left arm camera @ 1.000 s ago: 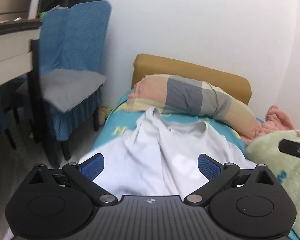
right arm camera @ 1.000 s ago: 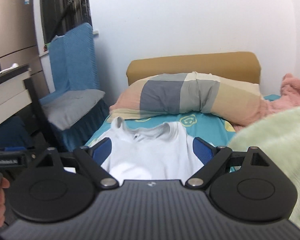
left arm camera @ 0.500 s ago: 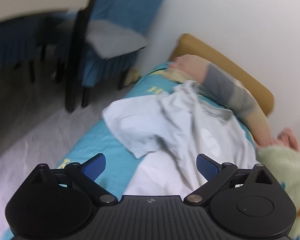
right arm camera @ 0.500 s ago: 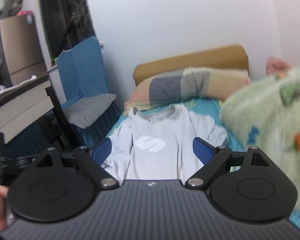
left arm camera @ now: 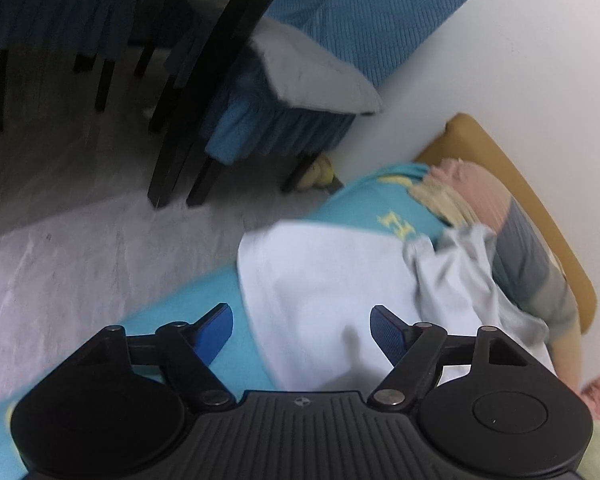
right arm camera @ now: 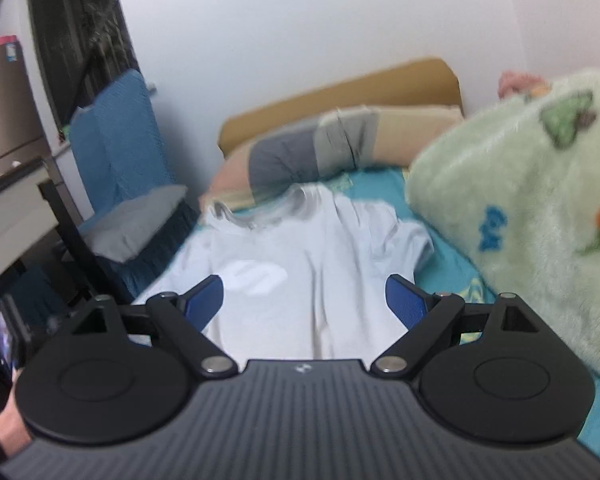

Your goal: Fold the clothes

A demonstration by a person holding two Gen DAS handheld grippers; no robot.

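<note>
Shirt (right arm camera: 300, 280) flat on bed (left arm camera: 364, 208), collar at 12, long axis 6–12. Left gripper (left arm camera: 302, 326) spread above sleeve edge, nearer; right gripper (right arm camera: 304, 300) spread, over hem.

A chair (left arm camera: 340, 28) with a blue cover and a grey cushion (left arm camera: 316, 76) stands beside the bed. The bed has a turquoise sheet (left arm camera: 364, 208), a patchwork pillow (right arm camera: 312, 152), a brown headboard (right arm camera: 340, 96) and a green fleece blanket (right arm camera: 532, 200).
</note>
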